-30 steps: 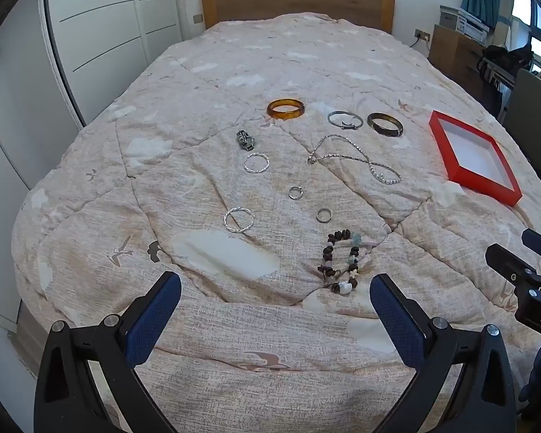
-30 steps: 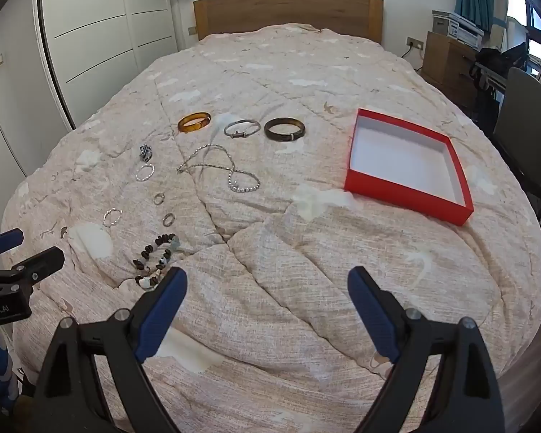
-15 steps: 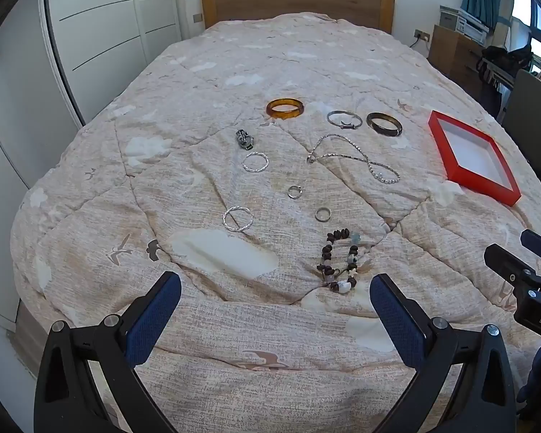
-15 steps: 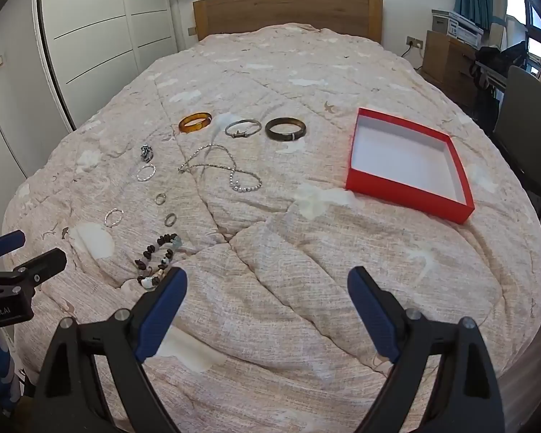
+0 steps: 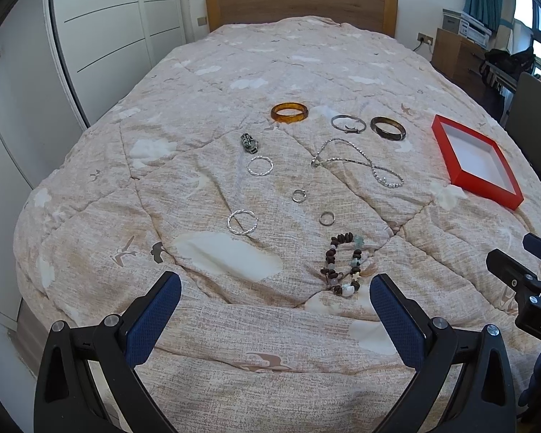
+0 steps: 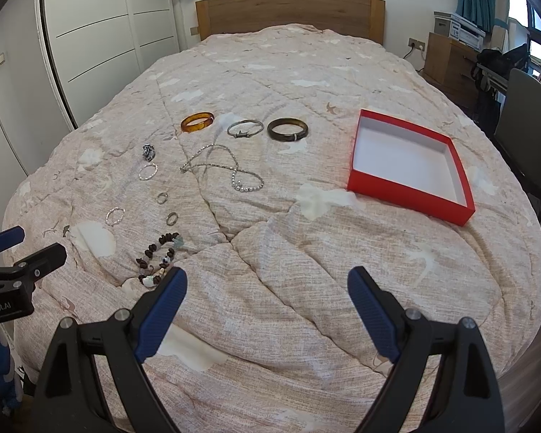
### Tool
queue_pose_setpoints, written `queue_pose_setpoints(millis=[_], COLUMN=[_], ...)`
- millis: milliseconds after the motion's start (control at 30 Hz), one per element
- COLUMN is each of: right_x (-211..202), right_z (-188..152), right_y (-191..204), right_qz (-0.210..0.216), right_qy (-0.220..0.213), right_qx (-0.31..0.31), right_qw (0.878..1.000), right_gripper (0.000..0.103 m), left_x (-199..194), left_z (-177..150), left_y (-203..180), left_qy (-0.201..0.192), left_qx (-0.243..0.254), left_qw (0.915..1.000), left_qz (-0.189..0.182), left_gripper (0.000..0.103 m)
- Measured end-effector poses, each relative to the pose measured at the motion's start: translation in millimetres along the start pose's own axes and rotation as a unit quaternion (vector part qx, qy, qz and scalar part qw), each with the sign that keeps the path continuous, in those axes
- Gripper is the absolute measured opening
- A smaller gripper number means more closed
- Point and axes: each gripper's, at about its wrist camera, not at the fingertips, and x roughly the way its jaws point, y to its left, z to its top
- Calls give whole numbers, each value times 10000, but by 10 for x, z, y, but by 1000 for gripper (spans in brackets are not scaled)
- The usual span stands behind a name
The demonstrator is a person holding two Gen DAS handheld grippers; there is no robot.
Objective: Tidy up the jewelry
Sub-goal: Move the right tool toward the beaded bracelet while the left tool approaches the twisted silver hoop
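Both grippers, left gripper [image 5: 274, 310] and right gripper [image 6: 267, 306], hover spread and empty at the bed's foot edge. Nothing is sorted yet: the bead bracelet [image 5: 344, 267] lies nearest, so a reach likely comes first, toward the empty red box [image 6: 411, 169] near the bed's right edge.

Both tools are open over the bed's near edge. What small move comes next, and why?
Probably ease the left tool forward and down toward the beaded bracelet: it lies nearest, nothing is gripped, and the red box is empty.

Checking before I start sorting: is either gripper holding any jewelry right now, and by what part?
Nothing is held. The left gripper and right gripper are both open above the bed.
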Motion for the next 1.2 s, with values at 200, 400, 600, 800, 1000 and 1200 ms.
queue_pose_setpoints(millis=[200, 400, 600, 800, 1000, 1200], right_x=[3, -11, 24, 95, 304, 668], right_z=[-6, 3, 9, 37, 77, 82], right_y=[61, 119, 201, 306, 449, 609], right_qz=[155, 473, 766, 1114, 1721, 2173], right_qy=[0, -7, 32, 110, 425, 856], right_qx=[-17, -139, -300, -470, -565, -534], right_qw=[9999, 9988, 9966, 9926, 9825, 9709], right_gripper=[91, 91, 90, 89, 58, 42], left_x=[21, 58, 126, 242, 475, 743], left_z=[11, 50, 58, 112, 235, 375], left_y=[65, 243, 401, 474, 571, 603], left_qy=[97, 176, 259, 298, 458, 610], left_qx=[-22, -225, -440, -451, -518, -570], left_qw=[9999, 9996, 9987, 9984, 9975, 9964], left_qz=[25, 32, 91, 176, 152, 161], left_gripper=[103, 103, 103, 97, 90, 88])
